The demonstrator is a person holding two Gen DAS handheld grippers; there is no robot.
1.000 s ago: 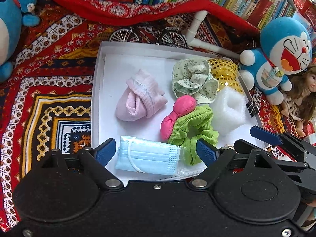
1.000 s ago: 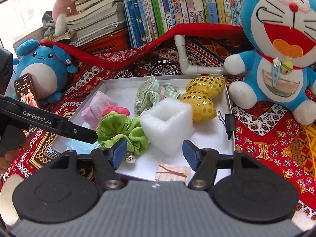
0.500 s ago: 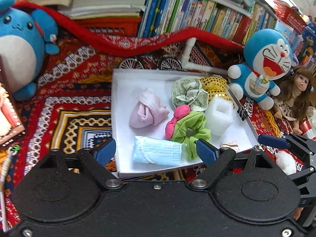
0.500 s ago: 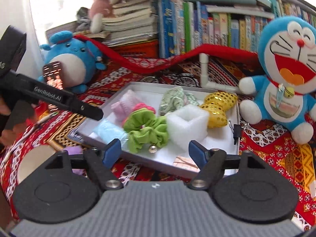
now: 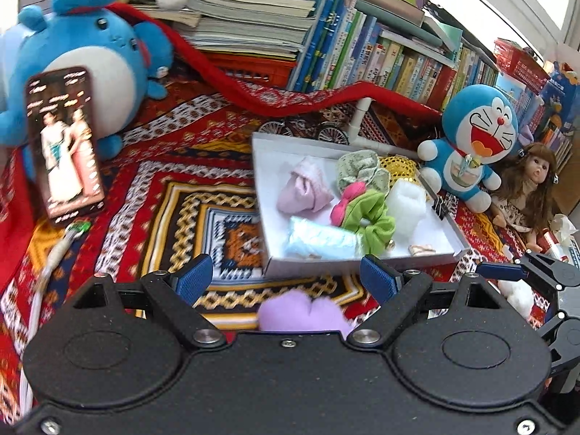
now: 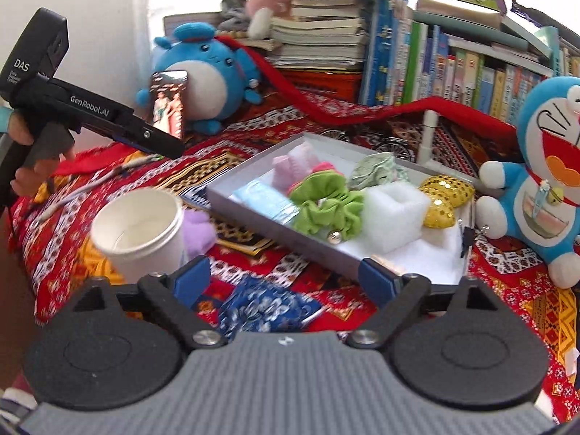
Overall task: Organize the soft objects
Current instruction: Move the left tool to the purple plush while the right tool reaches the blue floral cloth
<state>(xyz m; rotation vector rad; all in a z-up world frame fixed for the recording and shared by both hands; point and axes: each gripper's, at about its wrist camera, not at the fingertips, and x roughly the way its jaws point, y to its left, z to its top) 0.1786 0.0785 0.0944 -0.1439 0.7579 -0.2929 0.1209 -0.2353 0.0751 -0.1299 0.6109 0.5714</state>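
Note:
A white box (image 5: pixel 357 263) (image 6: pixel 253 219) on the patterned cloth holds several soft items: a pink sock bundle (image 5: pixel 302 192), a blue face mask (image 5: pixel 320 243), a green scrunchie (image 5: pixel 369 219) (image 6: pixel 328 206), a white foam block (image 5: pixel 406 201) (image 6: pixel 395 214), a floral scrunchie (image 5: pixel 359 170) and a gold sequin bow (image 6: pixel 444 199). My left gripper (image 5: pixel 286 279) is open and empty, above a purple soft object (image 5: pixel 302 313) (image 6: pixel 199 230) in front of the box. My right gripper (image 6: pixel 282 277) is open and empty above a blue floral cloth (image 6: pixel 264 308).
A white paper cup (image 6: pixel 141 232) stands left of the purple object. A Doraemon plush (image 5: pixel 471 145) (image 6: pixel 543 188), a doll (image 5: pixel 529 188), a blue plush (image 5: pixel 90 72) with a phone (image 5: pixel 61 145) and rows of books (image 5: pixel 362 54) surround the box.
Both grippers have pulled back and up from the box, staying open. The purple object, paper cup and blue floral cloth have come into view in front of the box.

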